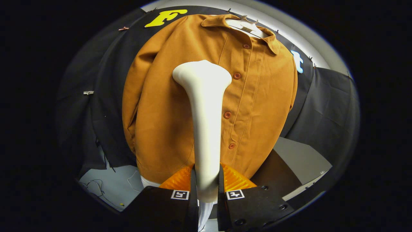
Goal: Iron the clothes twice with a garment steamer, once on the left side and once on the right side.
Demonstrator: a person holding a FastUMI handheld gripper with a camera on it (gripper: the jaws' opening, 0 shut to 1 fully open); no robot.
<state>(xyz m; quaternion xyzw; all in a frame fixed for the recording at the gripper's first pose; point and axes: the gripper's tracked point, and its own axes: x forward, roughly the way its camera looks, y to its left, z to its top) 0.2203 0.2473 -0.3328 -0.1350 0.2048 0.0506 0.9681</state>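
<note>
Against the black booth wall [325, 96], a brown button-front shirt [161, 106] hung on a pale hanger [246, 25], collar up, placket with a row of round buttons [237, 76] running down just beside the steamer head. Ahead of the fingers, a white garment steamer [206, 122] standing upright in front of the shirt, its wide head up against the shirt's chest area left of the placket, contact with the cloth impossible to tell. At the steamer's narrow handle, gripper [206, 183] pinching it from both sides, one finger pressed on each flank.
</note>
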